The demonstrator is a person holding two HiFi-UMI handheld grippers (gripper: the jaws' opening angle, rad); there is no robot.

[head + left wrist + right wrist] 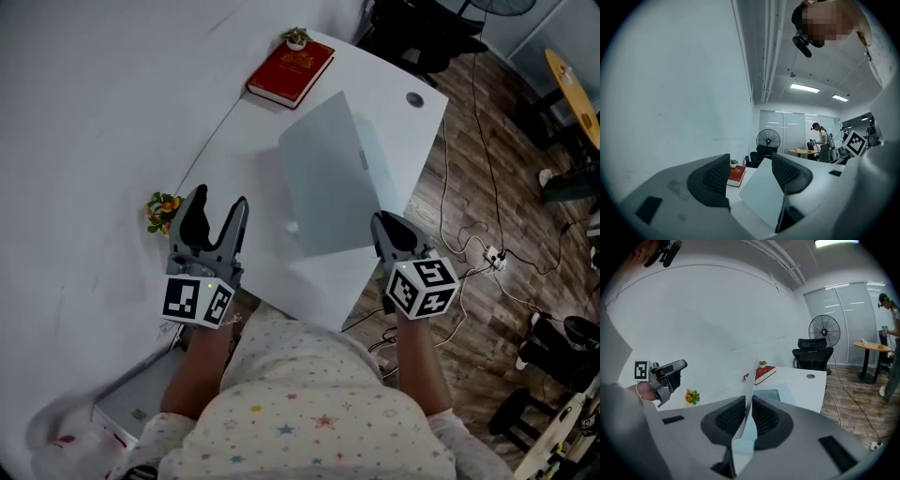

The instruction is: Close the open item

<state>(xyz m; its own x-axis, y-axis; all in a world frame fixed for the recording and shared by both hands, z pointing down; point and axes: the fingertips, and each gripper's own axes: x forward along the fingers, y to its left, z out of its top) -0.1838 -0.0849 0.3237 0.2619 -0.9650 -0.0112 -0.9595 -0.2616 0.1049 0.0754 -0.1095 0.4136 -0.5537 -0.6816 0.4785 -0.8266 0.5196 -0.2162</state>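
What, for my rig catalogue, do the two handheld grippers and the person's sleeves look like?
The left gripper and right gripper match: grey moulded bodies, black ribbed jaws, and a cube of black-and-white square markers at the rear of each. The person wears a white top dotted with small coloured stars.

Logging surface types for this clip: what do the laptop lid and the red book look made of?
Laptop lid: smooth matte silver, probably metal or painted plastic; even, dull sheen. Red book: hard cover, cloth or coated board; flat red with gold print.
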